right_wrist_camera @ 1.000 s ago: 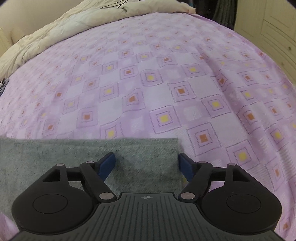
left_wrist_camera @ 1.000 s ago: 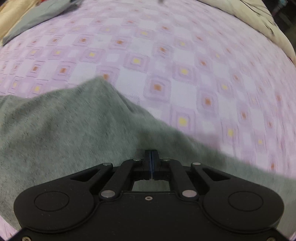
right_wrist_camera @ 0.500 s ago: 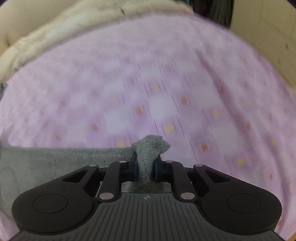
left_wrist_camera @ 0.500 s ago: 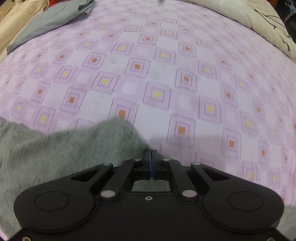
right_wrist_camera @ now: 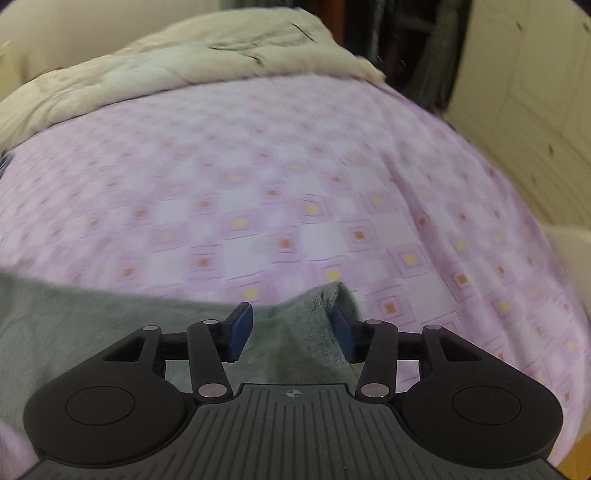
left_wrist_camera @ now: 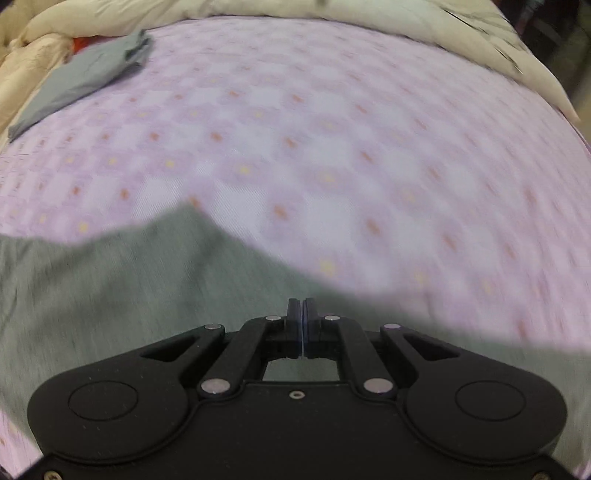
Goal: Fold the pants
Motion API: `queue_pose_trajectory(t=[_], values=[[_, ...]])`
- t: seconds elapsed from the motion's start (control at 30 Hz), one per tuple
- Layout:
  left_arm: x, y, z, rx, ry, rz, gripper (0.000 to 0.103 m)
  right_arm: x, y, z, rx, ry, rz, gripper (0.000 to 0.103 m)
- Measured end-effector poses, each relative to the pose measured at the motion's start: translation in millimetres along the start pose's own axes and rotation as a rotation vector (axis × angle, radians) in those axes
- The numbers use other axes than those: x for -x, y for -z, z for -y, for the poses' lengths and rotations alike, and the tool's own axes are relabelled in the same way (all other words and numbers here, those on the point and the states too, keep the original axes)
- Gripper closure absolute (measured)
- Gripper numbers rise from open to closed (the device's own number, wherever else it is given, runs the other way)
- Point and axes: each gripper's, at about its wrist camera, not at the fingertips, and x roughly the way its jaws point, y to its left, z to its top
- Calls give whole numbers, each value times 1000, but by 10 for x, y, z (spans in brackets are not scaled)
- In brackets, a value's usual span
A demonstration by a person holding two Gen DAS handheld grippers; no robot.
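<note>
The grey fleece pants (left_wrist_camera: 122, 280) lie on a purple checked bedsheet (left_wrist_camera: 332, 147). In the left wrist view my left gripper (left_wrist_camera: 302, 308) is shut, its pads pressed together over the pants' edge; whether cloth is pinched between them is hidden. In the right wrist view the pants (right_wrist_camera: 74, 325) spread to the left, and a raised corner of them sits between the blue pads of my right gripper (right_wrist_camera: 291, 325), which is open. The right pad (right_wrist_camera: 341, 328) touches the fabric corner.
A folded grey garment (left_wrist_camera: 85, 81) lies at the far left of the bed. A cream duvet (left_wrist_camera: 369, 18) is bunched along the far side; it also shows in the right wrist view (right_wrist_camera: 166, 74). Cream wardrobe doors (right_wrist_camera: 535, 110) stand to the right.
My right gripper closed on the pants' corner half a second ago and has now opened, leaving the corner raised between the pads. The left gripper stayed shut and moved over the pants.
</note>
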Motion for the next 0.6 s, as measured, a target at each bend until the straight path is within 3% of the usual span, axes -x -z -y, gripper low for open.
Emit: queue_pose_trajectory(t=[0.13, 0.27, 0.33, 0.4, 0.6], values=[[92, 421, 204, -94, 14, -51, 93, 62, 236, -119, 64, 120, -5, 56], [49, 715, 293, -175, 42, -111, 93, 122, 307, 141, -84, 334, 3, 56], [-42, 809, 292, -195, 53, -138, 93, 205, 303, 182, -115, 303, 3, 56], [-49, 829, 285, -209, 69, -112, 95, 314, 348, 122, -113, 244, -9, 56], [-94, 771, 216, -172, 111, -120, 95, 404, 559, -351, -31, 107, -81, 57]])
